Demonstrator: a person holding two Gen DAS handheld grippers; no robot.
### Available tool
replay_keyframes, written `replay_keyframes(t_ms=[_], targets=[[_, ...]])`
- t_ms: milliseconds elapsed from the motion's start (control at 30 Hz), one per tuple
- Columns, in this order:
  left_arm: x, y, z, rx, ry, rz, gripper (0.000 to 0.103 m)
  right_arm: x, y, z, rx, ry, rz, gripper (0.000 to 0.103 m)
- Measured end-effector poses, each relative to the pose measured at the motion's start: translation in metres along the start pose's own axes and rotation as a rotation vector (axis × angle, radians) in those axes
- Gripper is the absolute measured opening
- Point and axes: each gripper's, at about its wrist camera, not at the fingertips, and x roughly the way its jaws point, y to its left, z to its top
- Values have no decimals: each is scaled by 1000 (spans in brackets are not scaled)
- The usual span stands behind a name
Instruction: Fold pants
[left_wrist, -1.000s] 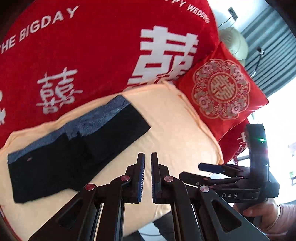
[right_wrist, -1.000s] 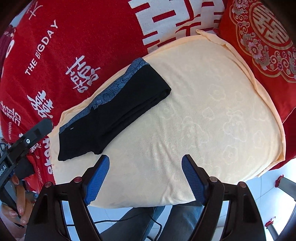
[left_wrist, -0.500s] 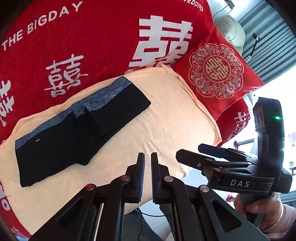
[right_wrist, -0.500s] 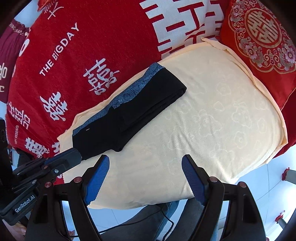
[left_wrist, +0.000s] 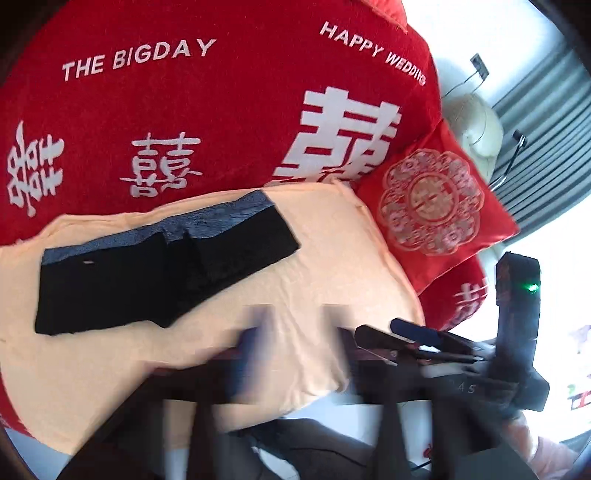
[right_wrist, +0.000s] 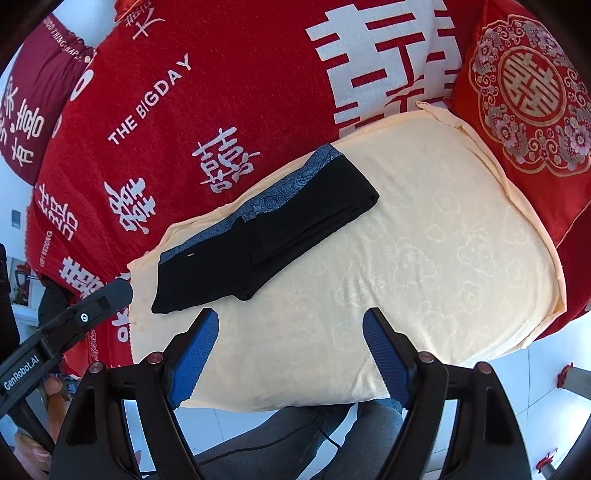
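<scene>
Your left tongs (left_wrist: 295, 332) are opening, blurred, nothing between them; right tongs (right_wrist: 290, 350) spread, empty. Folded pants (right_wrist: 266, 232) lie ahead-left of both on the cream towel (right_wrist: 424, 258). Risk: regrabbing one layer could undo the fold, or drag the towel.

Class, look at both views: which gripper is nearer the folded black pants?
Left, probably. The left gripper, its fingers opening with nothing between them, hangs just off one end of the pants. The right gripper hangs open over bare pillow, further off.
</scene>
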Motion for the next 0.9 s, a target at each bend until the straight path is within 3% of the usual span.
replay_keyframes(t_ms=[67, 133, 300, 400, 500, 733, 900], targets=[[-10, -5, 5, -45, -47, -102, 102, -8, 0, 2, -31, -5, 4, 83], [-21, -14, 10, -50, -119, -128, 102, -17, 3, 6, -61, -30, 9, 83], [-26, -28, 17, -15, -197, 51, 102, -24, 9, 12, -94, -57, 49, 83], [-17, -29, 15, -7, -189, 220, 102, -24, 13, 10, -115, -45, 64, 83], [-12, -21, 9, -39, -177, 298, 102, -22, 13, 3, -128, -32, 68, 83], [-19, 0, -7, -54, -162, 401, 102, -10, 11, -10, -119, 16, 56, 83], [-38, 27, -12, -38, -157, 435, 102, -1, 34, -9, -130, 14, 57, 83]])
